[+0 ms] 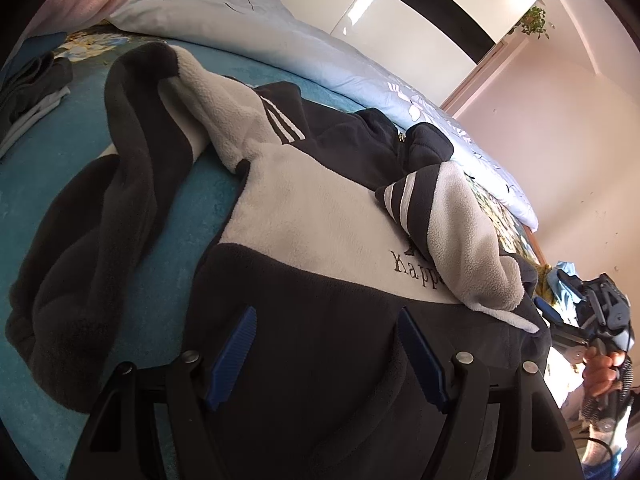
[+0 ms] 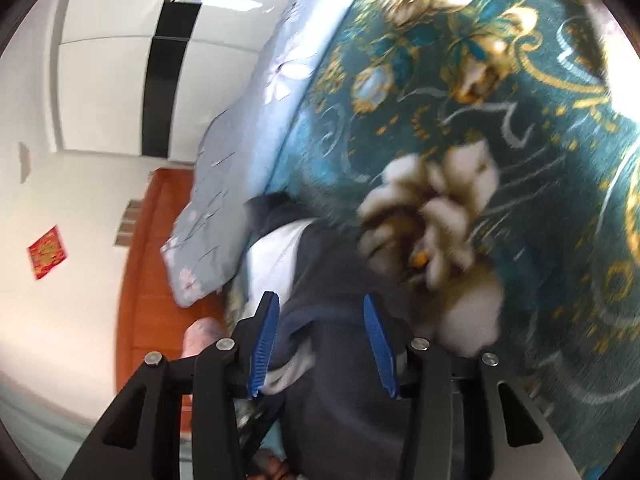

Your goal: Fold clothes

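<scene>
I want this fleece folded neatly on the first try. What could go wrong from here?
1. The right sleeve lies bunched across the fleece jacket; folding now may trap that lump inside.
2. A dark gray garment lies against the jacket's left sleeve and could get dragged along.
3. Both the left gripper and right gripper have open jaws over the hem, and the right view is blurred, so a hasty, uneven grab seems possible.

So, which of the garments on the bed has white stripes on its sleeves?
The navy and white fleece jacket, lying right before the open left gripper. The plain dark grey garment beside it and the folded clothes further off show no stripes.
</scene>
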### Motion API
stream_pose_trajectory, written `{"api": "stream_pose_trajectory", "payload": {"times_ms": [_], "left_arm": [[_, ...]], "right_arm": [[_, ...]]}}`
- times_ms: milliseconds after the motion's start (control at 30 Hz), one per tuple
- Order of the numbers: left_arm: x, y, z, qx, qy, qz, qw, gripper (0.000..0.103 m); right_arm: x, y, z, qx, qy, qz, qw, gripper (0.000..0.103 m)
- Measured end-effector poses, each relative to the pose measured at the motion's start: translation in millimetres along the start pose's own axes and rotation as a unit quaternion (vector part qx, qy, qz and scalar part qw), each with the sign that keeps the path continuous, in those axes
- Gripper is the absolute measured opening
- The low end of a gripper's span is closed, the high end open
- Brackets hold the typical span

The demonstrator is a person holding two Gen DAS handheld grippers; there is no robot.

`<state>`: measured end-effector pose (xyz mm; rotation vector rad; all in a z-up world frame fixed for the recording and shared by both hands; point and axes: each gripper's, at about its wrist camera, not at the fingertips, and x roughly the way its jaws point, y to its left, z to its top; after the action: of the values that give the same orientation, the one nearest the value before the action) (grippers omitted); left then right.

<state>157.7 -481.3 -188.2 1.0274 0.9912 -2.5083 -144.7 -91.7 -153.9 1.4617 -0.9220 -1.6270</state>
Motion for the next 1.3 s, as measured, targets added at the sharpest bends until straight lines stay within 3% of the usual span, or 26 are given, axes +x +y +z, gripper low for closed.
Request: {"api": "stream_pose_trajectory", "payload": {"times_ms": [133,367,433,467,500,633,767,833,967,1033,1133,1300], "left_arm": [[2,-4,-1,0.006,0.003,0.004,1.0,0.077],[4,-2,-2,0.005,0.005,0.005,1.0,0.076],[5,-3,-3,0.009,0.005,0.009,0.9999,0.076],[6,-3,-3,0.011,0.006,0.01,0.9999,0.077],[7,-4,-3,0.013,0.006,0.012,0.9998,0.077],[6,-3,-1,0.011,0.007,0.009,0.9999,0.077],[2,-4,3,0.009,0.001,0.003,1.0,0.077],[-1,-6,4,0.013,-0.006,0.0,0.9999,0.077],[-3,-11,8,0.026,-0.009,-0.001,0.9996,0.077],[-1,-10,7,0.027,-0.006,0.001,0.9996,0.077],[3,-9,7,0.021,0.0,0.006,0.9998,0.077],[5,-5,6,0.013,0.004,0.015,0.9998,0.077]], "right_arm": [[14,-1,-1,0.022,0.015,0.004,1.0,0.046],[44,-1,17,0.054,-0.003,-0.042,0.998,0.047],[47,-2,19,0.054,-0.01,-0.055,0.997,0.042],[48,-2,20,0.049,-0.014,-0.065,0.997,0.026],[49,-2,21,0.043,-0.015,-0.074,0.996,0.017],[38,7,31,0.01,-0.037,-0.086,0.996,0.009],[7,43,56,-0.05,-0.098,-0.08,0.991,0.008],[-20,74,68,-0.111,-0.157,-0.096,0.977,0.008],[-70,124,78,-0.244,-0.274,-0.177,0.913,0.008],[-83,122,89,-0.259,-0.301,-0.222,0.89,0.008],[-91,85,115,-0.229,-0.306,-0.289,0.878,0.008],[-85,-4,148,-0.148,-0.257,-0.368,0.881,0.008]]}}
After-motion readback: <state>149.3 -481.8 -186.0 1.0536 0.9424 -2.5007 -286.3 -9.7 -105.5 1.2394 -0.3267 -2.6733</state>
